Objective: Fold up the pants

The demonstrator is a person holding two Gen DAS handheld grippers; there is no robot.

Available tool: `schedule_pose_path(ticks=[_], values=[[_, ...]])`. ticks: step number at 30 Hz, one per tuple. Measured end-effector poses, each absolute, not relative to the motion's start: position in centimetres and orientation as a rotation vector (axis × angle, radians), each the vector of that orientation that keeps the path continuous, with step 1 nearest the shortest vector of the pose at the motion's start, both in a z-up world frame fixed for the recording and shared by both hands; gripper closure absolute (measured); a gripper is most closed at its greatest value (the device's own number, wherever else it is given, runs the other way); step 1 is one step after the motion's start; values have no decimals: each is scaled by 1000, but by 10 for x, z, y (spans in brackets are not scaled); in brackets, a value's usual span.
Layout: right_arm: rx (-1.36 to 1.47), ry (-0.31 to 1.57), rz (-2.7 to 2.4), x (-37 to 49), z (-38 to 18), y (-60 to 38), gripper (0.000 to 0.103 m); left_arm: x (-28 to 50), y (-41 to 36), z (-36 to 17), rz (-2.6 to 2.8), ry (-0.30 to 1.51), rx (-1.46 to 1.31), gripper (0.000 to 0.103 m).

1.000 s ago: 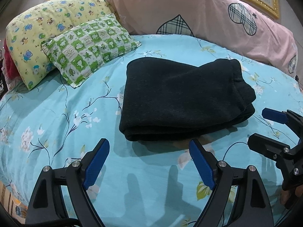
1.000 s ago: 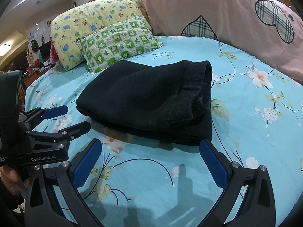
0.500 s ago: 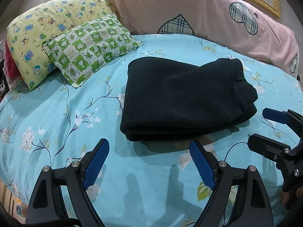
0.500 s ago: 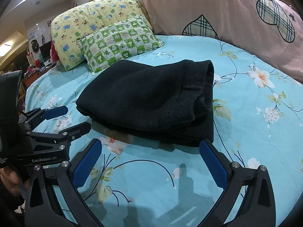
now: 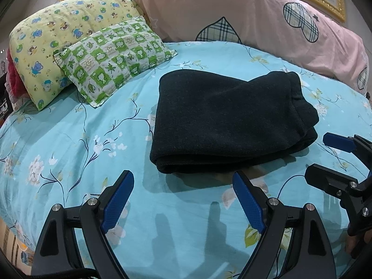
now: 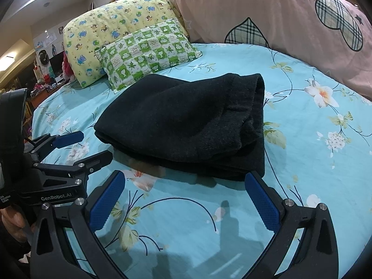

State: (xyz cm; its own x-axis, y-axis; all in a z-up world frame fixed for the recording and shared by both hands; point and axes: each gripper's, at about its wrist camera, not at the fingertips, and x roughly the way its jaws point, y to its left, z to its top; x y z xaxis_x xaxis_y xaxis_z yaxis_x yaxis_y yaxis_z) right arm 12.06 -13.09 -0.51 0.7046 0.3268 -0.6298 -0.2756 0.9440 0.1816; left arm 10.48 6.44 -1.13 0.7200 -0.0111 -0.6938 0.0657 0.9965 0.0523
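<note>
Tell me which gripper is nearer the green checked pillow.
Left. The left gripper sits off the folded black pants' near edge on the pillow's side; the right gripper is farther right, away from the green checked pillow.

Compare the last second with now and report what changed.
Almost nothing. The view from each wrist drifts a touch, so the folded black pants sit marginally lower in the left wrist picture; the pants themselves have not moved on the blue floral bedsheet. Nothing was gripped or released. Both the left tongs and right tongs stay open and empty, short of the pants. The pillows are unchanged.
</note>
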Motion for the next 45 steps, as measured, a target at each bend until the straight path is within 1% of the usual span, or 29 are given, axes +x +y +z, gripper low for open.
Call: schedule_pose_path(ticks=[22,36,45], values=[[77,712,337,122,-5,-127,0,110,67,-11,-43,772,70,16],[68,696,339,122,2,-129,0,108,68,0,-30,730,51,15],[78,688,337,126,5,-133,0,122,74,0,-8,729,42,15]])
